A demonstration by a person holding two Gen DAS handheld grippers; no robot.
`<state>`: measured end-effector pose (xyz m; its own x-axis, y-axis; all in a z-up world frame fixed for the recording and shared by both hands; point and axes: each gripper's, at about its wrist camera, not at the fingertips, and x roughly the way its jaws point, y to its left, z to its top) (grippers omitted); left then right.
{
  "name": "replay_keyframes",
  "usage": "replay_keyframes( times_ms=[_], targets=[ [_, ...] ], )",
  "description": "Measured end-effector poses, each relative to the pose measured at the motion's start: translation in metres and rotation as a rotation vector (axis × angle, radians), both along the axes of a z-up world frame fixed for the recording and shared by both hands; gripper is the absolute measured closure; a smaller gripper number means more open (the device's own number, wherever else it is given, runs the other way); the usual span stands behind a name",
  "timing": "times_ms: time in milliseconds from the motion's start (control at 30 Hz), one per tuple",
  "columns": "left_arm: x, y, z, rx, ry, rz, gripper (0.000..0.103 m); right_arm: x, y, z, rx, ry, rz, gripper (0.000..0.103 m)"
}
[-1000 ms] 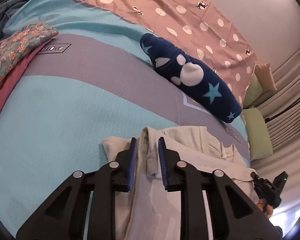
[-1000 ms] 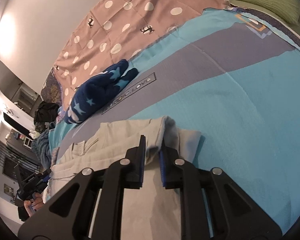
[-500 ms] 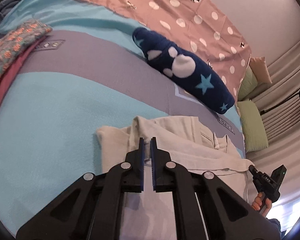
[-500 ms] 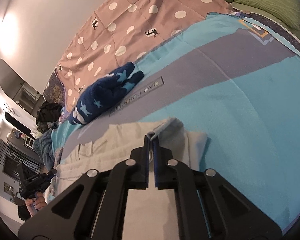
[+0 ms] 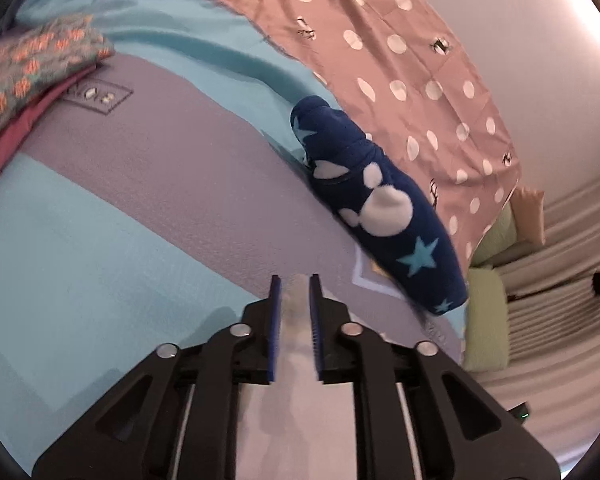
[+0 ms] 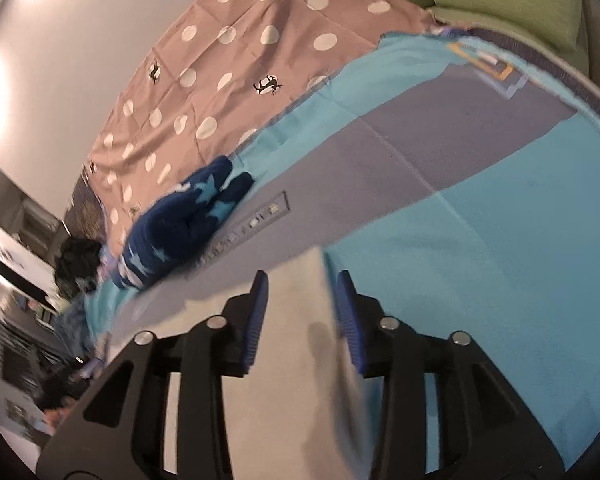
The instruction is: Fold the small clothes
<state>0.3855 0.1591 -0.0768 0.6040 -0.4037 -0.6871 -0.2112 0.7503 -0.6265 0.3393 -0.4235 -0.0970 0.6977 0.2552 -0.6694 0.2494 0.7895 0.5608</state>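
Left gripper (image 5: 294, 296) pinches beige garment (image 5: 296, 320); right gripper (image 6: 302, 292) released (lower centre); one-sided hold may skew fold.

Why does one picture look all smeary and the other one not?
In the right wrist view, the room at the left edge and the pale beige cloth between the right claw fingers are streaked by motion blur. In the left wrist view, the dark blue fleece with white blobs and stars looks fairly sharp. Both views bend straight lines, since they are fisheye.
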Motion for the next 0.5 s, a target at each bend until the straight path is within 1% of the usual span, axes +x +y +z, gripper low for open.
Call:
replay_keyframes(
  times_ms=[33, 67, 167, 200, 333, 400, 433, 500],
  targets=[
    [-0.003, 0.0, 0.0, 0.018, -0.006, -0.006, 0.079, -0.008, -0.002, 0.0, -0.013, 0.0, 0.009, 0.063],
    [-0.009, 0.001, 0.0, 0.04, -0.009, -0.01, 0.076, -0.017, -0.004, 0.0, -0.019, -0.001, 0.017, 0.062],
    [-0.033, 0.006, 0.0, 0.07, -0.023, -0.03, 0.071, -0.055, -0.011, -0.002, -0.024, 0.001, 0.041, 0.059],
    [-0.042, 0.008, 0.001, 0.081, -0.032, -0.038, 0.068, -0.075, -0.012, -0.004, -0.028, 0.005, 0.052, 0.058],
    [-0.104, 0.004, 0.006, 0.181, -0.093, -0.106, 0.062, -0.136, -0.011, -0.01, -0.023, 0.021, 0.078, 0.056],
    [-0.13, -0.001, 0.006, 0.212, -0.111, -0.138, 0.059, -0.164, -0.008, -0.011, -0.015, 0.02, 0.081, 0.055],
    [-0.146, -0.002, 0.006, 0.234, -0.118, -0.144, 0.056, -0.177, -0.006, -0.011, -0.005, 0.018, 0.079, 0.054],
    [-0.18, 0.0, 0.004, 0.281, -0.129, -0.129, 0.056, -0.205, -0.003, -0.012, 0.022, 0.014, 0.079, 0.053]
  ],
)
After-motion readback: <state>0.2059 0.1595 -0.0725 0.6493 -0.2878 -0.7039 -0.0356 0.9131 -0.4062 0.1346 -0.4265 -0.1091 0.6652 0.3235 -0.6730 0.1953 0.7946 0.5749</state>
